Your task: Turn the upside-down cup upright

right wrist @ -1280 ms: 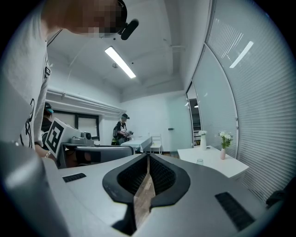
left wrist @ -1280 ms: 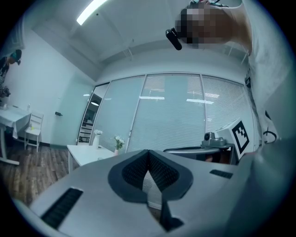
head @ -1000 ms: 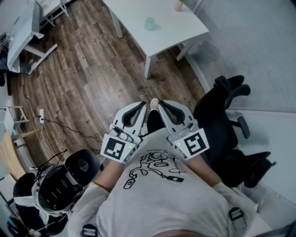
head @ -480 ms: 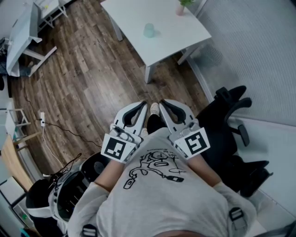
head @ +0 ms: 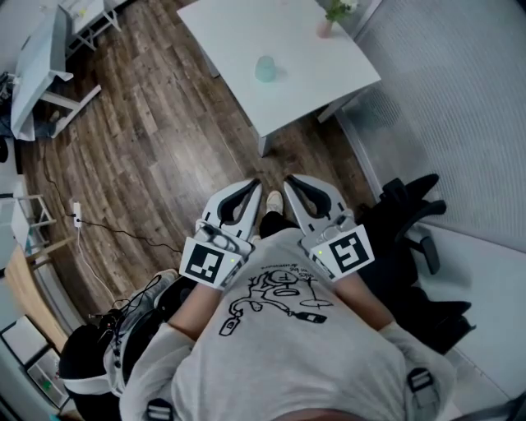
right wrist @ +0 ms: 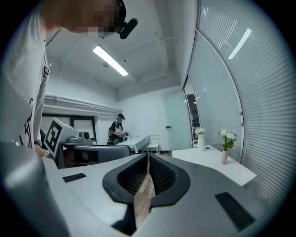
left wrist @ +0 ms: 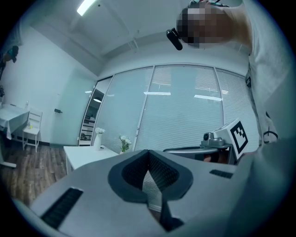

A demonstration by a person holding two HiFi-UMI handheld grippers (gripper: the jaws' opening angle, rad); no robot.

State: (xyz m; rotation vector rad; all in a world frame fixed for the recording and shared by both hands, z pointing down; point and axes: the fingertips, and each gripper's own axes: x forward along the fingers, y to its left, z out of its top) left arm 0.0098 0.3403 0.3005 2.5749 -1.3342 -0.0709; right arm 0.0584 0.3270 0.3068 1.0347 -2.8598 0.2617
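1. Cup (head: 265, 68): small, pale green and plain, it stands alone near the middle of the white rectangular bench (head: 238, 33) at the far end of the scene. It is too small in the head view to tell which end is up.
2. A pink vase with white flowers (head: 327, 23) stands at the far right corner of the bench, well apart from the cup.
3. The left claw (head: 253, 189) is clenched, its ribbed pads meeting with nothing between them.
4. The right claw (head: 288, 184) is clenched too, and empty.
5. Both claws are held close to the person's chest, side by side, above the brown wooden plank floor (head: 148, 140) and well short of the bench.
6. A light shoe (head: 274, 200) shows between the two claws.
7. A black office chair (head: 407, 218) stands just right of the person.
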